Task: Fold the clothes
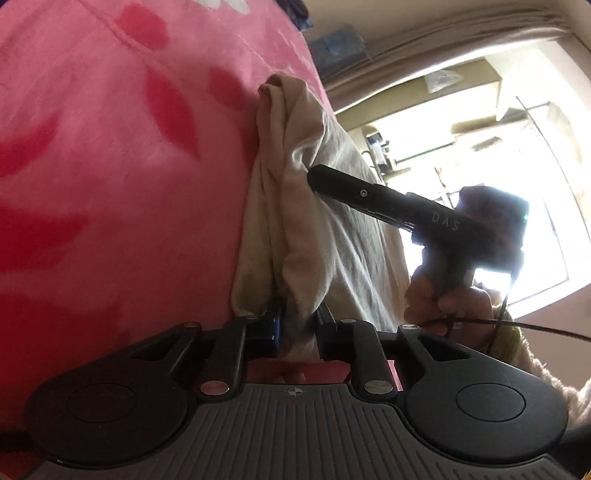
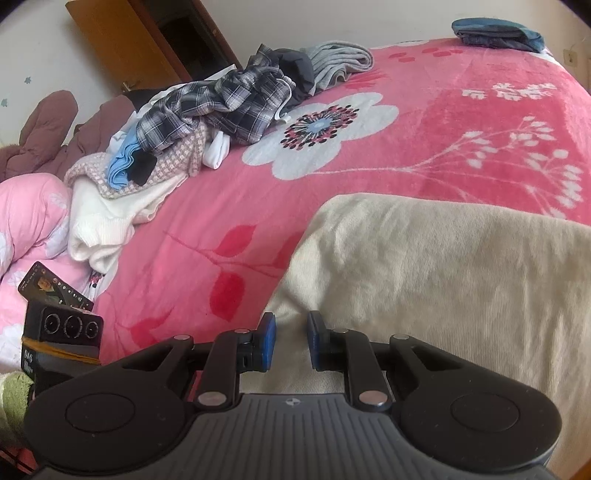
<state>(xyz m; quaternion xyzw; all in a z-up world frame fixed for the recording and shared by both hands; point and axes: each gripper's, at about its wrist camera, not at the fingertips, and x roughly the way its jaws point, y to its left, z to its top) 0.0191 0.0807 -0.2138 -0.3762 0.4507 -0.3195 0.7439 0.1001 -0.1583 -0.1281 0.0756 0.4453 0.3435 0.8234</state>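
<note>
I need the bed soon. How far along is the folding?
Done: one folded dark blue item at the blanket's far corner. In hand: the beige garment, bunched in the left gripper and held by the right gripper. Left: the mixed clothes pile.

Both grippers are black, with round pivot housings, silver rivets, a ribbed grey base and blue pads. The right gripper (image 1: 314, 177) carries "DAS" lettering, one small screw and a thin black cable (image 1: 517, 325); its hand (image 1: 447, 306) wears a cream knitted sleeve (image 1: 546, 376).

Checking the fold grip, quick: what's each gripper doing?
Left gripper: shut on the beige garment.
Right gripper: shut on the same garment.
</note>
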